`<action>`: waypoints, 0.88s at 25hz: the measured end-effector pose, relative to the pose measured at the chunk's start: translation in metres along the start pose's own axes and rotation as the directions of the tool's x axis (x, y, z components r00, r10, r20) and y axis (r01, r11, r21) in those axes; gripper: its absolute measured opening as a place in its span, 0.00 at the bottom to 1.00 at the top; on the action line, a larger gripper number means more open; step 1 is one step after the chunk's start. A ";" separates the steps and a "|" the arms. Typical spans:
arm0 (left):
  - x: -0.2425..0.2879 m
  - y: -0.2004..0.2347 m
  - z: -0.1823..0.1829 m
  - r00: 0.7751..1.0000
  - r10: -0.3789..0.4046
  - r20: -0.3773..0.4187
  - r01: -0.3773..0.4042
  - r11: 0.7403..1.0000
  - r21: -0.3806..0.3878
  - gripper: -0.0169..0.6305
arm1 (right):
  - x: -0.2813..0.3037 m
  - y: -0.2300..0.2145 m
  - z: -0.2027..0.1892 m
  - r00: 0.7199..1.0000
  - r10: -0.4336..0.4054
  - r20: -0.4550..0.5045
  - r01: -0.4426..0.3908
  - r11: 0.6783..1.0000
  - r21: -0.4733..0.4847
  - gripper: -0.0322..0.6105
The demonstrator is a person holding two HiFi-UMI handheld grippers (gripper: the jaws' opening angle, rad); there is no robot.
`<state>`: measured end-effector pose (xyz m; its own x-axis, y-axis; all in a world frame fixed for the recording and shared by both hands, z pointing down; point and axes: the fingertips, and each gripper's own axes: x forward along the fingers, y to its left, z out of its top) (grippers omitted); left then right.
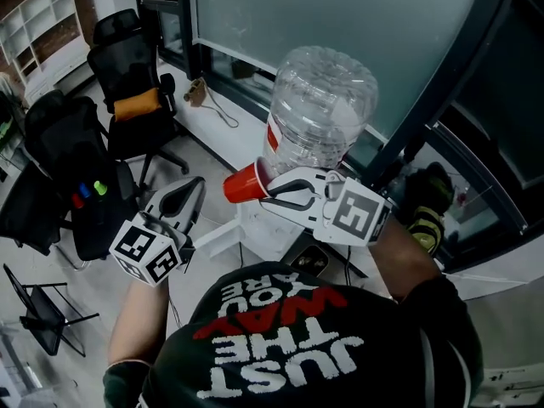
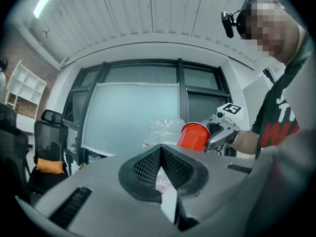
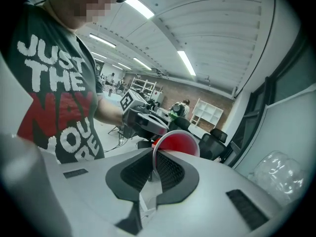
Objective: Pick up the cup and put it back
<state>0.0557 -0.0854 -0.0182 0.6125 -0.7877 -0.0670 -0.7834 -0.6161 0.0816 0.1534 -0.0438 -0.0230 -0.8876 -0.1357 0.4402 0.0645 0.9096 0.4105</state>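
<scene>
The red cup [image 1: 245, 184] hangs in the air on its side, in front of the big clear water bottle [image 1: 320, 107]. My right gripper [image 1: 272, 190] is shut on the cup's rim; in the right gripper view the rim of the red cup [image 3: 176, 143] sits between the jaws of the right gripper [image 3: 154, 158]. My left gripper [image 1: 192, 192] is lower and to the left, apart from the cup, shut with nothing in it. The left gripper view shows the left gripper [image 2: 160, 151] closed, with the red cup [image 2: 193, 135] and the right gripper [image 2: 220, 128] beyond it.
The water bottle stands upside down on a white dispenser [image 1: 255, 228] against a frosted window [image 1: 340, 15]. Black office chairs [image 1: 127, 75] stand at the left, one with an orange cushion [image 1: 138, 104]. A white shelf unit [image 1: 38, 15] is at far left. Cables lie on the floor.
</scene>
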 end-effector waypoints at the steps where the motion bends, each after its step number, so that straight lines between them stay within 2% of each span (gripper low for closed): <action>1: -0.002 0.003 -0.009 1.000 0.005 -0.007 -0.005 1.000 -0.009 0.02 | 0.006 0.005 -0.004 1.000 0.015 -0.015 -0.015 1.000 0.001 0.12; 7: -0.021 0.025 -0.094 0.994 0.059 -0.092 -0.070 0.991 -0.111 0.02 | 0.064 0.039 -0.045 0.983 0.157 -0.097 -0.151 0.987 0.060 0.12; 13: -0.051 0.059 -0.217 0.972 0.130 -0.194 -0.169 0.964 -0.203 0.02 | 0.153 0.084 -0.122 0.935 0.296 -0.194 -0.266 0.949 0.170 0.12; 17: -0.071 0.074 -0.331 0.950 0.148 -0.276 -0.225 0.936 -0.272 0.02 | 0.224 0.132 -0.209 0.898 0.361 -0.251 -0.292 0.917 0.271 0.12; 22: -0.089 0.095 -0.493 0.920 0.169 -0.354 -0.293 0.897 -0.330 0.02 | 0.319 0.203 -0.349 0.859 0.369 -0.355 -0.247 0.907 0.342 0.12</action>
<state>-0.0212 -0.0747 0.4861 0.4679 -0.8297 0.3045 -0.8474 -0.3233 0.4211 0.0422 -0.0391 0.4797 -0.5765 0.0791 0.8133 0.1221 0.9925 -0.0099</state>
